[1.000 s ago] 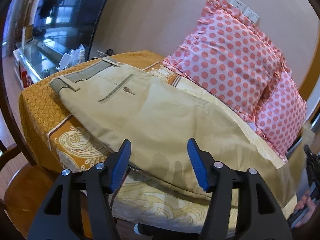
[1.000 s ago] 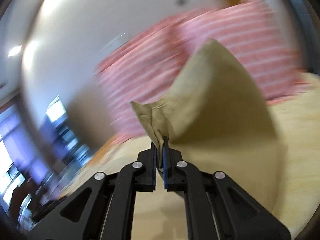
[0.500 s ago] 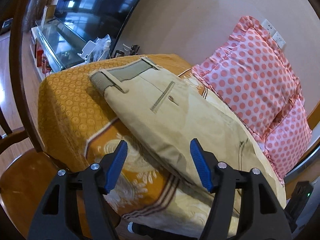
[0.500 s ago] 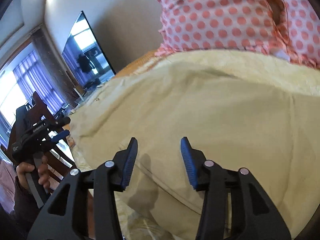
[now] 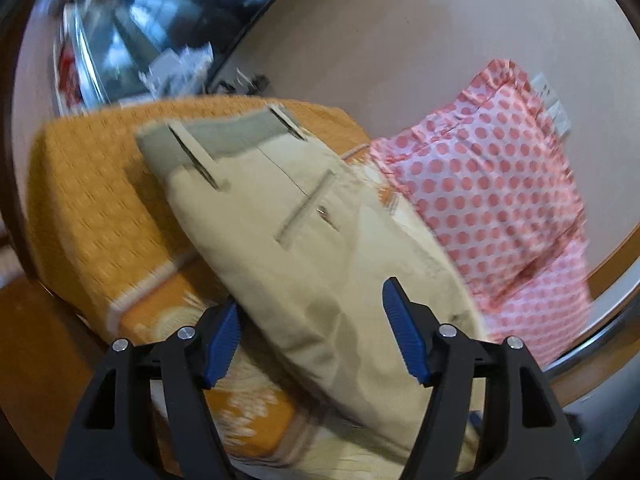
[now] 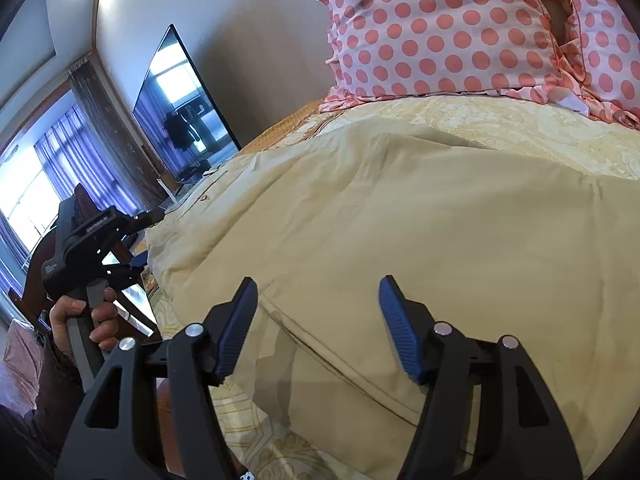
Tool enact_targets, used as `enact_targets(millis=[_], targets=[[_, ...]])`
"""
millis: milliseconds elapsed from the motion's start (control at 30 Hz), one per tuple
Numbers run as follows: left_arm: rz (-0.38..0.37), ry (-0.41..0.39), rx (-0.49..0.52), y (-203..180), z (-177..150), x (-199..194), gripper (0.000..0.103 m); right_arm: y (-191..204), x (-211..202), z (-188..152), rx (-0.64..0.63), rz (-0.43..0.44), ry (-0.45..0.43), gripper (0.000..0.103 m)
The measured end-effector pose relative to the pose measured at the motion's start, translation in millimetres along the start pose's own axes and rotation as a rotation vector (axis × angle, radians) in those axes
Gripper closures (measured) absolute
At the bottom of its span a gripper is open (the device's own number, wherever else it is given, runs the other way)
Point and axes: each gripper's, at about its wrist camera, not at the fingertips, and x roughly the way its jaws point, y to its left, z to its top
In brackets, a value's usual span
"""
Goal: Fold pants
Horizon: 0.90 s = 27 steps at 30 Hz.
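Pants (image 6: 420, 216) are lying folded over on the bed (image 5: 80, 200), legs doubled back toward the waistband (image 5: 232, 136) at the far end, and both claws are hovering spread and empty at the near edge. Judging from this, 1 fold is done and the next is being lined up: each gripper should be biting both layers of cloth at the near fold, well in from the hem, then lifting together so the stack is carried over flat rather than dragged. Left gripper (image 5: 312, 340) is sitting low at the bed's near corner, jaws wide apart and straddling the folded edge, angled up along the pants toward the waistband; this view is blurred, so contact is unclear. Right gripper (image 6: 316, 328) is poised just above the cloth near a seam, jaws likewise spread, pointing across the bed. Beyond, 2 dotted pillows (image 6: 460, 28) are leaning against the wall, near the pants.
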Motion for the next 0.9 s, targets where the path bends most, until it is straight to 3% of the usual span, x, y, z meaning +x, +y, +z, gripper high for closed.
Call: enact_targets(millis=[133,200,267,333,367,400,533,633,733,800,900], targets=[[0.028,-0.012,-0.045,-5.2,1.4,5.0,0.036,1.8,0.5,0.5,-0.012,-0.025,0.007,0.037],[0.069,-0.024,-0.048,-8.1,3.7,5.7,0.037,4.6,-1.5,0.6,-0.024,-0.073,0.015,0.032],[0.127,-0.041,-0.024,-14.1,6.1,7.4,0.041,6.8,-5.4,0.5,-0.041,-0.141,0.014,0.021],[0.185,-0.062,0.009,-19.6,6.8,9.5,0.057,6.2,-11.7,0.0,-0.052,-0.179,-0.001,0.018],[0.213,-0.072,0.025,-21.4,7.3,10.2,0.077,4.0,-17.0,-0.3,-0.052,-0.188,-0.013,0.017],[0.241,-0.086,0.054,-25.8,7.9,11.1,0.086,1.8,-20.5,-0.6,-0.048,-0.192,-0.021,0.016],[0.258,-0.146,0.193,-61.9,8.7,6.4,0.093,-19.8,-48.5,-1.8,-0.001,-0.216,-0.074,0.014],[0.214,-0.205,0.411,-131.8,0.0,-1.7,0.094,-40.1,-73.4,-4.4,0.036,-0.253,-0.119,0.014],[0.114,-0.211,0.607,-201.9,-23.6,-4.2,0.096,-63.3,-104.6,-9.0,0.091,-0.308,-0.174,0.014],[-0.005,-0.18,0.777,-258.4,-60.5,-2.5,0.096,-78.7,-124.8,-13.8,0.131,-0.353,-0.21,0.014],[-0.198,-0.04,0.986,-310.8,-132.9,9.6,0.1,-107.5,-160.8,-25.7,0.215,-0.45,-0.266,0.014]])
